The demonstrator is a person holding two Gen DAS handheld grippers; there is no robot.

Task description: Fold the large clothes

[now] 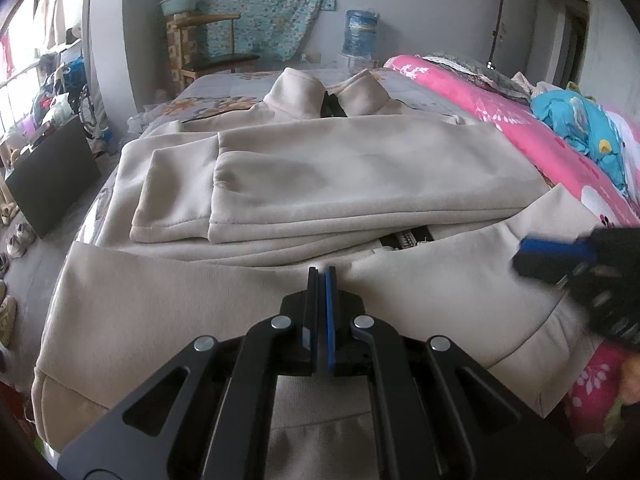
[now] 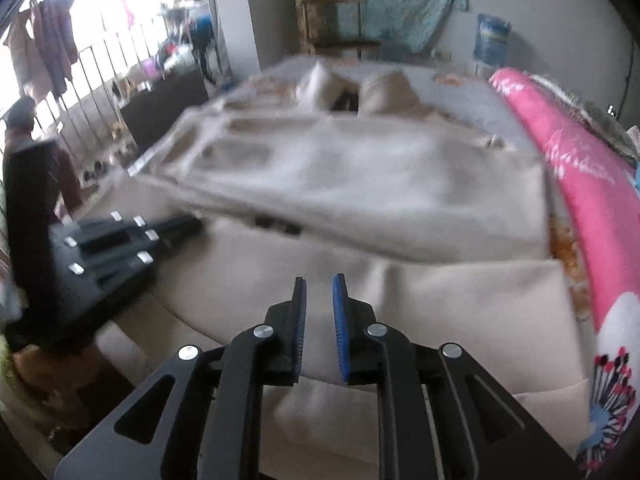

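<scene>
A big beige jacket lies flat on the bed, collar at the far end; both sleeves are folded across its chest, one on top of the other; its bottom edge is close to the two grippers. I can see no words or brand marks on the jacket; a bit of dark zipper peeks out under the sleeves.

The left gripper has its two fingers pressed together over the hem; whether they pinch any cloth I cannot tell. The right gripper has its fingers a little apart, with a small gap between them; nothing sits in the gap; beige cloth lies just below.

A pink blanket with white flowers runs along the right side of the bed, touching the jacket's edge; a blue toy-print cloth sits on it. Behind the bed stand a wooden chair, a green bowl on a shelf, and a blue water jug; its label is too blurry to read. A patterned teal sheet hangs on the wall. Shoes lie on the floor at the left.
</scene>
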